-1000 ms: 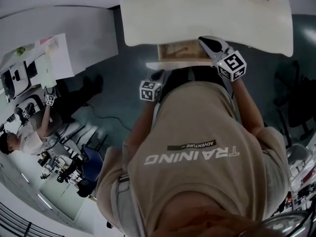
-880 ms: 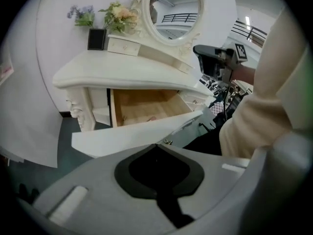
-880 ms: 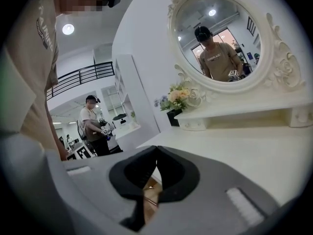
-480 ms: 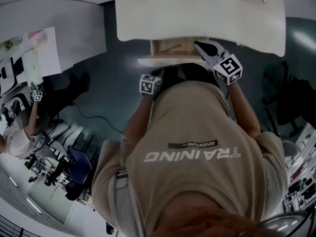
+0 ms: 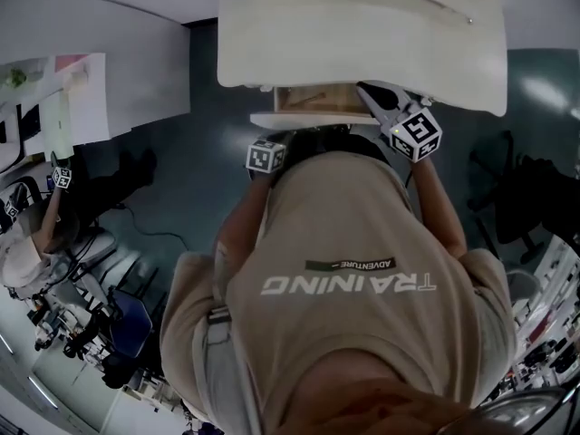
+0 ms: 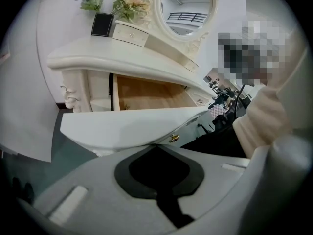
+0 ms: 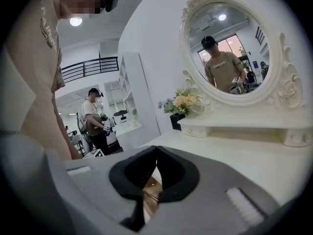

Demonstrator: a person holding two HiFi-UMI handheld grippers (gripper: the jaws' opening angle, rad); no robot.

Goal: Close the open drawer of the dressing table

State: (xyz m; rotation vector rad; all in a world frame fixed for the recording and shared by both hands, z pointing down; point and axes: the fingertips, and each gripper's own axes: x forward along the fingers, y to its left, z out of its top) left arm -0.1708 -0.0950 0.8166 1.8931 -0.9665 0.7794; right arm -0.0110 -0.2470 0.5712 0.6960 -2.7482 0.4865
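Bright ceiling light, fisheye warp (dark vignetted corners).

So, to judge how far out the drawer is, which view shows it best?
Left gripper view: the drawer shows its wooden inside and white front. Head view gives a narrow strip; right gripper view, a sliver between its jaws.

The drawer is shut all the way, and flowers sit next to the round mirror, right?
No. The drawer is open, not shut: the left gripper view shows its wooden inside. The flowers do sit next to the round mirror.
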